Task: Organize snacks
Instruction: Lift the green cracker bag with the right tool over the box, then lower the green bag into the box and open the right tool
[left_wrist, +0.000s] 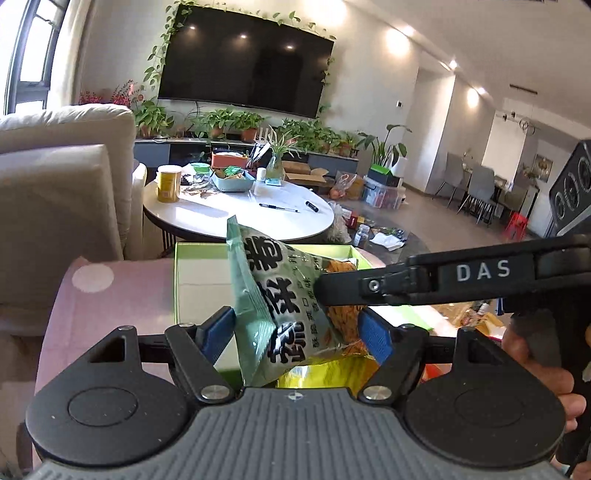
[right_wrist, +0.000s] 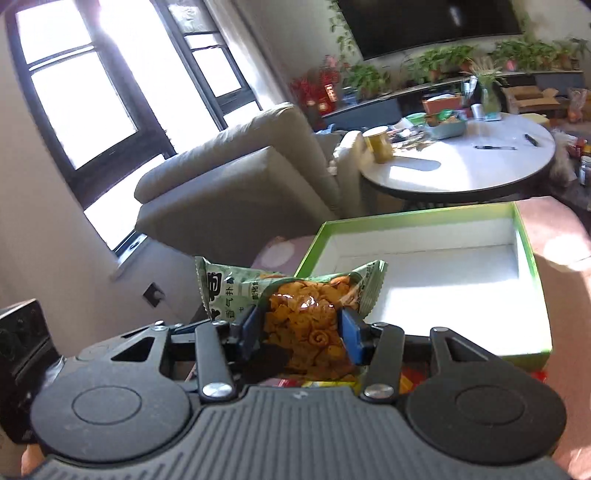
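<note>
A green snack bag (left_wrist: 266, 295) with black lettering and a clear window onto orange crisps hangs above the open green box (left_wrist: 184, 266). In the left wrist view my left gripper (left_wrist: 295, 332) is shut on the bag's lower end, a blue pad on each side. The right gripper's black finger (left_wrist: 332, 288) reaches in from the right across the bag's window. In the right wrist view my right gripper (right_wrist: 301, 330) is shut on the bag (right_wrist: 306, 302) at the crisp window. The box (right_wrist: 528, 251) lies just beyond, its white inside bare.
The box rests on a pink surface (left_wrist: 110, 295). Yellow and red packets (left_wrist: 325, 373) lie under the grippers. Behind stands a round white table (left_wrist: 236, 218) with a yellow can (left_wrist: 169, 183), a tray of packets and pens. A beige sofa (left_wrist: 62, 177) is at the left.
</note>
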